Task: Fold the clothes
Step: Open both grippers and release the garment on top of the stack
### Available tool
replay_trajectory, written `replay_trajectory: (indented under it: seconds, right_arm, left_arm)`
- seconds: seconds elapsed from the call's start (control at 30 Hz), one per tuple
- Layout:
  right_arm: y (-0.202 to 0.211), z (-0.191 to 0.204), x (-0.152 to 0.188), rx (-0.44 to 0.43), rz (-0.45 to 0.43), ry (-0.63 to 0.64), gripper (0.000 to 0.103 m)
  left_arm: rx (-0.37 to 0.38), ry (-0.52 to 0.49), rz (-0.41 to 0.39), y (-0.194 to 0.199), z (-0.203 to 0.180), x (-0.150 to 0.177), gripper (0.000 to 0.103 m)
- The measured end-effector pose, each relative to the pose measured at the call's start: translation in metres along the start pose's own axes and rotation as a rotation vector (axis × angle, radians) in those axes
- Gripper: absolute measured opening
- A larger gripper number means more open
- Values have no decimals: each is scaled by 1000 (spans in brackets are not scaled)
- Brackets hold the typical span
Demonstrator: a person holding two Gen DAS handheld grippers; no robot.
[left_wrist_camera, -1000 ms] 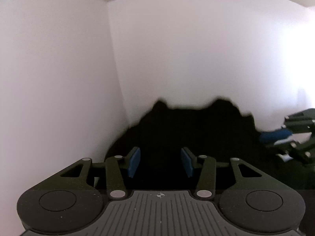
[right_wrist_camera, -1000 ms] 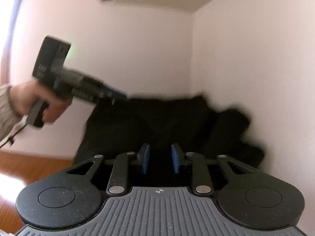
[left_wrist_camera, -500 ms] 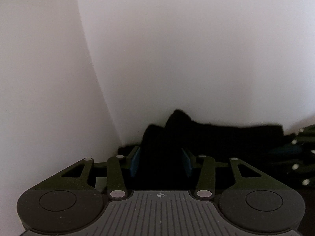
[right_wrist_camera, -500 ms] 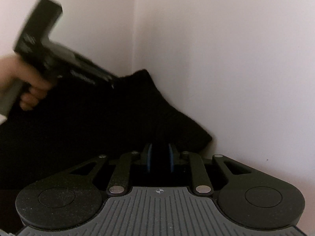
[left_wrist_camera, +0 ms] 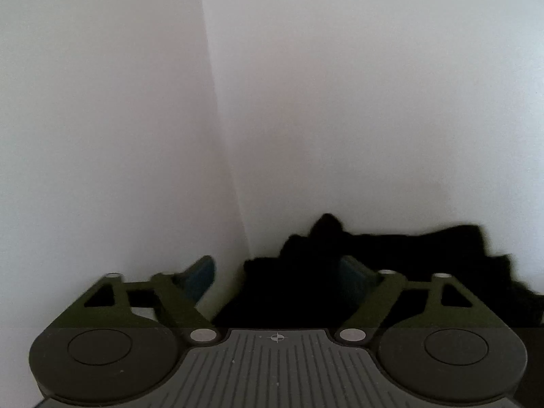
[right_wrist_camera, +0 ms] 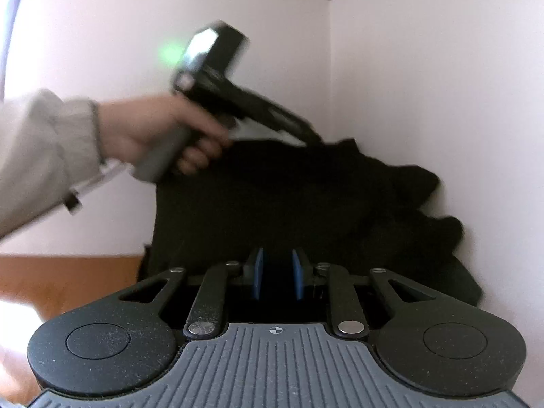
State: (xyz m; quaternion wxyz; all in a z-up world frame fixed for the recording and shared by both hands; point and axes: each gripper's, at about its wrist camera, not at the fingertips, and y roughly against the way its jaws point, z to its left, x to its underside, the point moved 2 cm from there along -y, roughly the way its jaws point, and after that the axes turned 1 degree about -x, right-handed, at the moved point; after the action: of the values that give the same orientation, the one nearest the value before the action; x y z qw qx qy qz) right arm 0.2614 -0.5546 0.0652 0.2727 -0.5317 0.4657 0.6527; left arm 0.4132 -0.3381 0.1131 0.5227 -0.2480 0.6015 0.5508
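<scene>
the left gripper (left_wrist_camera: 277,273) is spread wide, the black garment (left_wrist_camera: 340,272) bunched just ahead between its fingers against the white wall (left_wrist_camera: 340,102). the right gripper (right_wrist_camera: 277,273) stands partly apart, the garment's cloth between its blue pads (right_wrist_camera: 258,273), grip uncertain.

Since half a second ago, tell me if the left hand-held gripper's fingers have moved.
Yes. The left hand-held gripper has spread its fingers wide: against its own fixed base, the pads now stand far apart, with the black garment lying loose between them.
</scene>
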Motion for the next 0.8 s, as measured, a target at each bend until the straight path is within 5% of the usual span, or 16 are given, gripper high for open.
replay_trajectory:
  seconds: [0.1,0.2,0.4,0.67,0.73,0.8]
  right_arm:
    - [12,-6,1,-13,15,-21,22]
    - [0,10,-8,-11,-1,-46,31]
    - [-8,32,-16,27,-68,-36,31]
    - [-19,49,-6,49,34,-14,30]
    - [-8,57,-11,74,6,-15,33]
    - [14,70,-10,89,-21,-6,51]
  left_arm:
    - [17,22,-22,45,1,14,102]
    - [32,47,-50,94,1,34,103]
    - [47,123,-57,170,34,66,103]
    - [32,151,6,231,34,132,103]
    - [16,142,15,241,34,143,103]
    - [13,149,23,250,35,154,103]
